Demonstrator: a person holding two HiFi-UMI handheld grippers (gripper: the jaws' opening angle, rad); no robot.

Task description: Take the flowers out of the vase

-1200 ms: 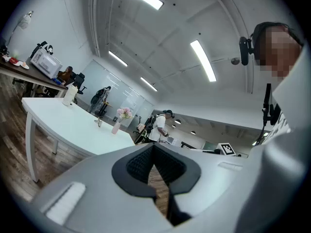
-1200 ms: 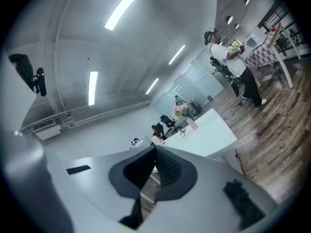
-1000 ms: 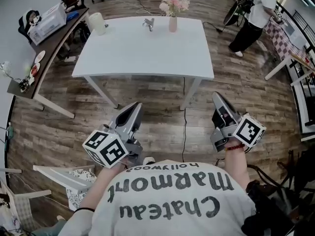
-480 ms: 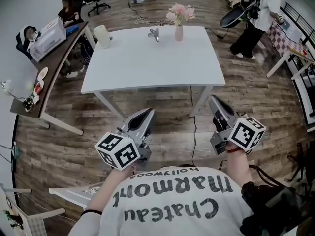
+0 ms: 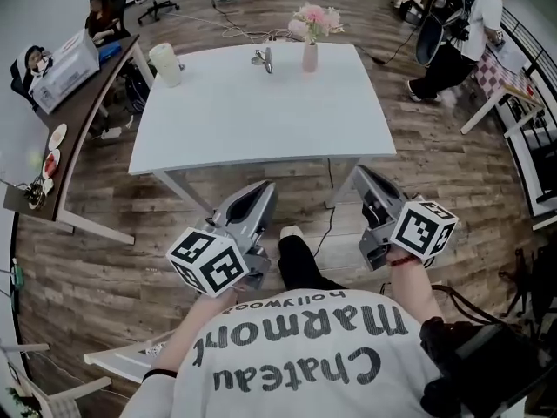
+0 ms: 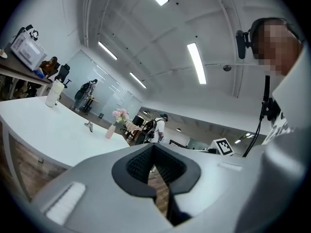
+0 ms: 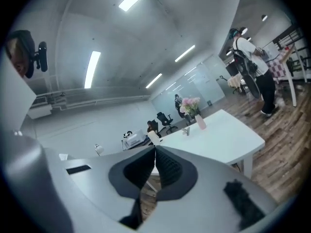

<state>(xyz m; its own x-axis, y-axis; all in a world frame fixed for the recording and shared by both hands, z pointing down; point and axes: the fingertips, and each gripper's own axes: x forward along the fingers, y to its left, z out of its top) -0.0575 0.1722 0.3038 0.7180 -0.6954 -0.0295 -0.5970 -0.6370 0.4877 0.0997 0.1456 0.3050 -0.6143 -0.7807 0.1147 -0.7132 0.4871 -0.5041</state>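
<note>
Facing a white table (image 5: 261, 120), a person holds out two grippers, both well short of it. On the left, the left gripper (image 5: 264, 188) is clenched and empty. Far ahead, between the two grippers' lines, pink flowers (image 5: 315, 17) stand upright in a vase (image 5: 310, 57) at the table's far edge. On the right, the right gripper (image 5: 359, 173) is clenched on nothing.

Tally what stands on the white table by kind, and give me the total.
Vase: 1
Bunch of pink flowers, in the vase: 1
White cylinder: 1
Small metal object, too small to identify: 1
Total: 4
</note>
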